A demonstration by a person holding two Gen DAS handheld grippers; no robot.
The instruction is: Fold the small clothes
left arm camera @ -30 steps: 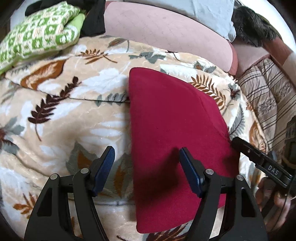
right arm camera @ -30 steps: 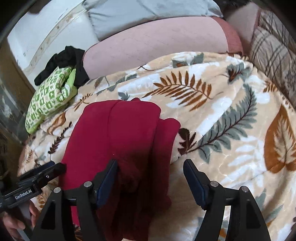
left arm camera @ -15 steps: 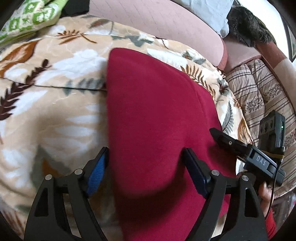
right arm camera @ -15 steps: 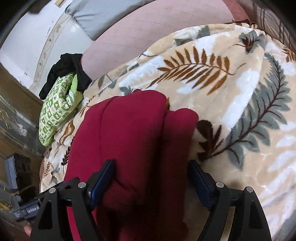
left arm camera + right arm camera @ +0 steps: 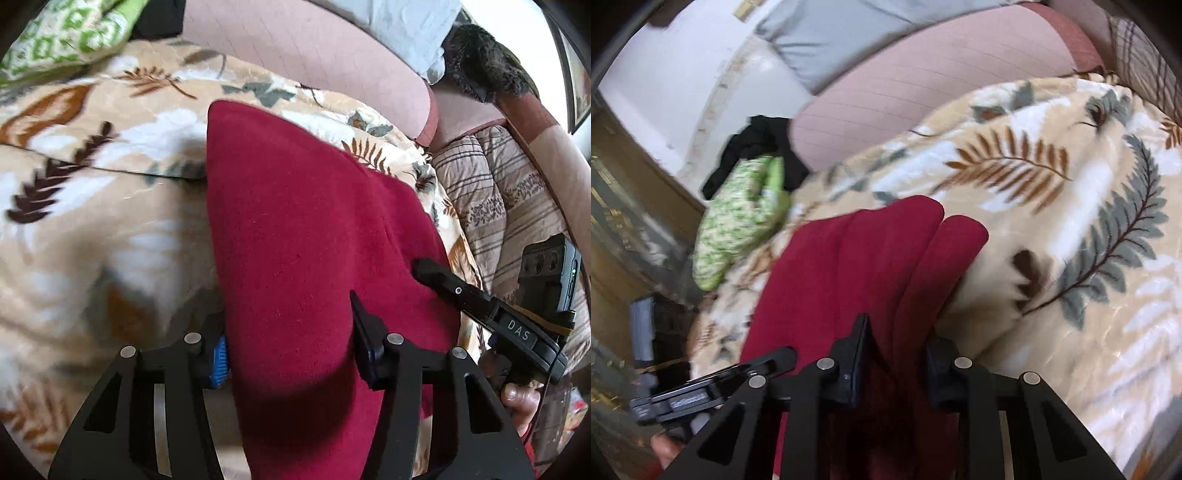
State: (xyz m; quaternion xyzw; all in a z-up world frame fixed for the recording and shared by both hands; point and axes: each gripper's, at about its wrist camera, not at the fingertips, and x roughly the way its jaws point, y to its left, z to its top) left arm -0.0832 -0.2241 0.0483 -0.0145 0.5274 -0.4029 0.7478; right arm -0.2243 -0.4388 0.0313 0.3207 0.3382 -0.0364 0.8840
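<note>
Two close, downward wrist views, shared red garment point(image 5: 303, 258)

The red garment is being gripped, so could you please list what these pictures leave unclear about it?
- Left wrist view: the red garment's near edge is cut off by the frame.
- Right wrist view: the right gripper hides the pinched fabric; blur softens its folds.
- Both views: what kind of garment it is cannot be told.

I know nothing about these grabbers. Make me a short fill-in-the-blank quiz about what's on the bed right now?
1. Both grippers close on a folded garment coloured ____.
2. It lies on a blanket printed with ____.
3. The green patterned cloth lies against a ____ garment.

Missing words: red; leaves; black
</note>
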